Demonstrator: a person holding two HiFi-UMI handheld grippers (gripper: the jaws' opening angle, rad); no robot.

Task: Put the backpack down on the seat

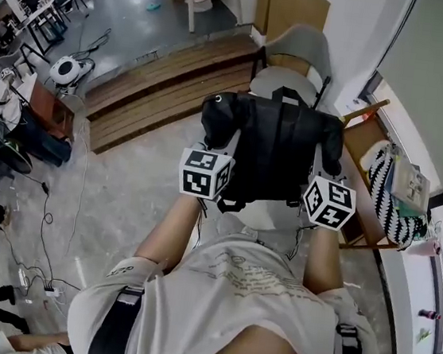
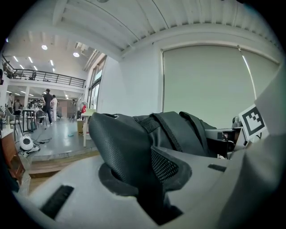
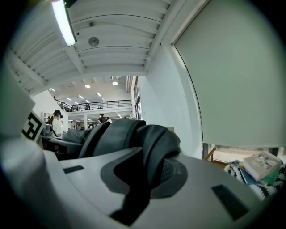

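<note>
A black backpack (image 1: 277,147) hangs in the air between my two grippers, over a pale grey chair (image 1: 294,53) whose seat (image 1: 275,82) shows just past the bag's far edge. My left gripper (image 1: 214,146) is shut on the bag's padded left corner (image 2: 120,147); mesh padding fills its jaws. Gripping a rolled padded strap (image 3: 154,143) on the bag's right side is my right gripper (image 1: 324,170), also shut. Both marker cubes face the head camera. The bag hides most of the seat and both sets of fingertips in the head view.
A wooden side table (image 1: 371,134) stands right of the chair, with a black-and-white woven bag (image 1: 387,197) and books (image 1: 410,186) by the window. Wooden steps (image 1: 168,85) run to the left. Cables and a power strip (image 1: 40,286) lie on the floor at the left.
</note>
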